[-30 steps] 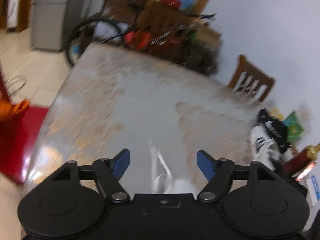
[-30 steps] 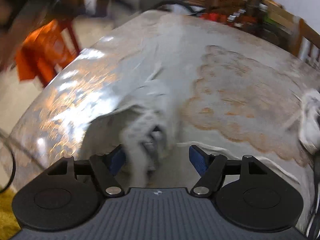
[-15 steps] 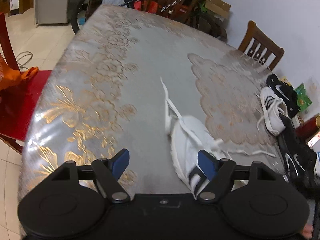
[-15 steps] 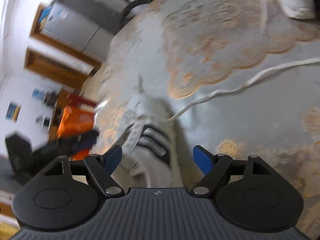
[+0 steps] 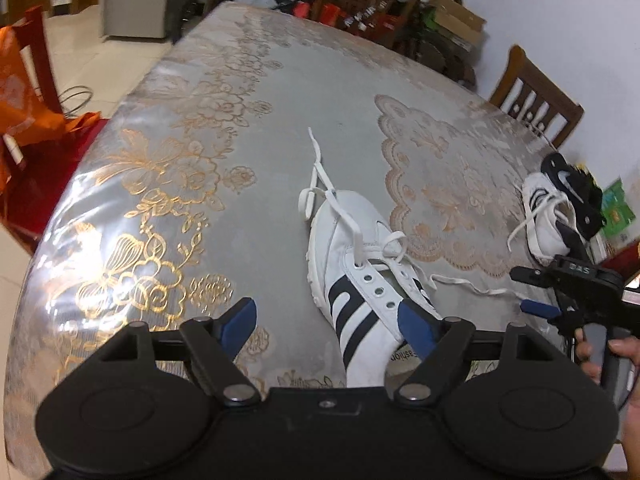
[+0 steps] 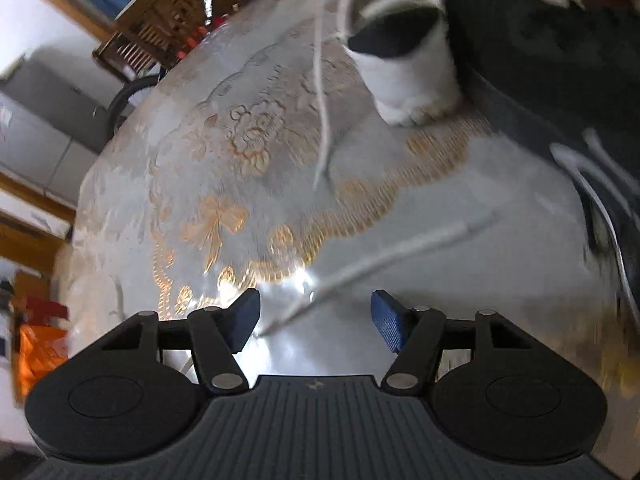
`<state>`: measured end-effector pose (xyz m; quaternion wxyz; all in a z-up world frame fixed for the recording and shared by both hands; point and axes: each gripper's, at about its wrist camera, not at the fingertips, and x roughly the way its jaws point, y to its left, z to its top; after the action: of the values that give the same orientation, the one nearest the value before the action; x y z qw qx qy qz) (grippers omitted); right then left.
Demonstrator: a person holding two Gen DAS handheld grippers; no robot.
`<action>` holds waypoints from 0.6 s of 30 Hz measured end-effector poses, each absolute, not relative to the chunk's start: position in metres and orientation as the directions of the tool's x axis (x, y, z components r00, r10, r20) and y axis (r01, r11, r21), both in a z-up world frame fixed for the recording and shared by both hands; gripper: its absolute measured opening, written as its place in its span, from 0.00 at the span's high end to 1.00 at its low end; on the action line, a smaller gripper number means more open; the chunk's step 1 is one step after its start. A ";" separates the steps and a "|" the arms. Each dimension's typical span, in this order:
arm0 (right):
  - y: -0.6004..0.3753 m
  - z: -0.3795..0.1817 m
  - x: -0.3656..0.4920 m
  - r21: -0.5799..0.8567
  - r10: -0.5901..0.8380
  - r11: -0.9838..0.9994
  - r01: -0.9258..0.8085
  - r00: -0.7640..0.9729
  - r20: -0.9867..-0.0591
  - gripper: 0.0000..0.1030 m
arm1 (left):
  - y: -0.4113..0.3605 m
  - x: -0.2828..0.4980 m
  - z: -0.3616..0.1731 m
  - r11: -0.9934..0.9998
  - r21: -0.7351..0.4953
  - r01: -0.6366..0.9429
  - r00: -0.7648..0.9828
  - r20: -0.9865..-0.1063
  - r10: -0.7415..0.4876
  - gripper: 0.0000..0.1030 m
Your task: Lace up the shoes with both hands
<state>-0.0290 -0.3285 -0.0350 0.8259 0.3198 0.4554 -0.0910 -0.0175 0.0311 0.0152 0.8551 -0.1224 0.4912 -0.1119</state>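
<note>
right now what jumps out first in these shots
The white shoe with black stripes lies mid-table, only partly laced, one lace trailing past its toe. The left gripper hangs open over its heel. The right gripper, open with jaws just closing, has the other lace end on the table between its fingers.

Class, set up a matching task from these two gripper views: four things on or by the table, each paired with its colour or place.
Things:
1. striped shoe
2. loose lace end
3. wooden chair
4. orange bag

Descriptions:
A. left of the table, on the floor side
B. white with black stripes
C. at the table's far right corner
D. lying between the right gripper's open jaws

Pairs: 1-B, 2-D, 3-C, 4-A
</note>
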 end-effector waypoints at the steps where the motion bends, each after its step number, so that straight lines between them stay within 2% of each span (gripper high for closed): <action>1: -0.326 -0.036 -0.022 0.425 0.137 0.802 0.420 0.564 -0.815 0.37 | 0.031 -0.022 0.016 0.948 -0.313 0.059 0.498 -0.814 -0.300 0.26; 4: -0.314 -0.039 -0.007 0.347 0.103 0.872 0.345 0.563 -0.820 0.37 | 0.027 -0.033 0.019 0.959 -0.283 0.021 0.505 -0.825 -0.254 0.26; 5: -0.308 -0.039 -0.002 0.308 0.087 0.900 0.309 0.563 -0.822 0.41 | 0.026 -0.037 0.019 0.962 -0.272 0.010 0.505 -0.829 -0.239 0.26; 7: -0.293 -0.040 0.005 0.200 0.040 0.955 0.219 0.572 -0.819 0.66 | 0.021 -0.044 0.021 0.967 -0.255 -0.007 0.505 -0.835 -0.216 0.25; 8: -0.286 -0.041 0.007 0.157 0.030 0.974 0.166 0.587 -0.809 0.69 | 0.018 -0.046 0.021 0.968 -0.251 -0.012 0.503 -0.838 -0.211 0.25; 12: -0.260 -0.046 0.010 0.020 0.078 0.995 -0.095 0.663 -0.745 0.69 | 0.006 -0.054 0.019 0.971 -0.238 -0.022 0.487 -0.851 -0.197 0.25; 14: -0.246 -0.049 0.007 -0.008 0.195 0.957 -0.290 0.664 -0.722 0.69 | -0.002 -0.057 0.016 0.976 -0.219 -0.018 0.472 -0.862 -0.184 0.25; 16: -0.234 -0.049 0.000 0.012 0.356 0.866 -0.500 0.600 -0.717 0.65 | -0.011 -0.060 0.013 0.984 -0.180 -0.012 0.458 -0.875 -0.154 0.25; 18: -0.223 -0.047 -0.013 -0.020 0.418 0.777 -0.630 0.539 -0.732 0.56 | -0.018 -0.062 0.010 0.989 -0.146 -0.005 0.448 -0.885 -0.129 0.25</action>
<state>-0.0126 -0.2227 -0.0474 0.8656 -0.1421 0.3730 0.3025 -0.0617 -0.0178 0.0103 0.8486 -0.0639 0.5240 -0.0364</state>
